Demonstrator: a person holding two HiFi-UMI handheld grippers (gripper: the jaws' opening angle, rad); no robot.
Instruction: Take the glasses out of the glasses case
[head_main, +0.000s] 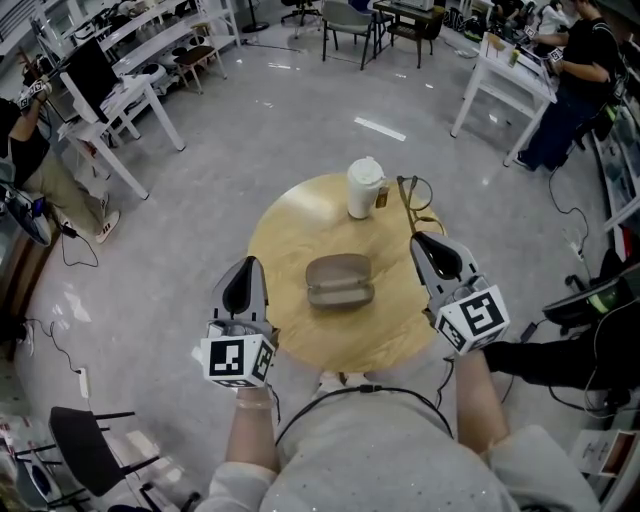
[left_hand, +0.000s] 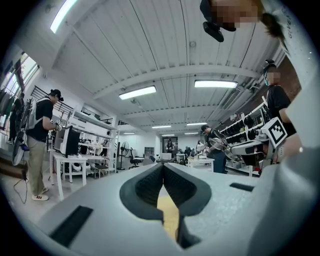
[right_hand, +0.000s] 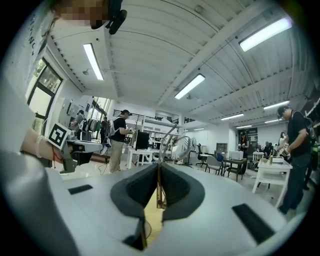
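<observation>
A grey-brown glasses case (head_main: 340, 281) lies with its lid down in the middle of the round wooden table (head_main: 290, 225). My right gripper (head_main: 424, 240) is shut on one temple of the thin-rimmed glasses (head_main: 415, 203), which hang over the table's right edge, clear of the case. In the right gripper view the temple sits pinched between the pads and the glasses (right_hand: 176, 145) stick out ahead of the right gripper (right_hand: 159, 192). My left gripper (head_main: 247, 268) hovers at the table's left edge, shut on nothing; in its own view the left gripper (left_hand: 163, 186) has its pads touching.
A white lidded cup (head_main: 365, 187) stands at the table's far side, near the glasses. White desks (head_main: 130, 100) with people stand to the left and far right. A black chair (head_main: 85, 440) and cables lie on the floor at lower left.
</observation>
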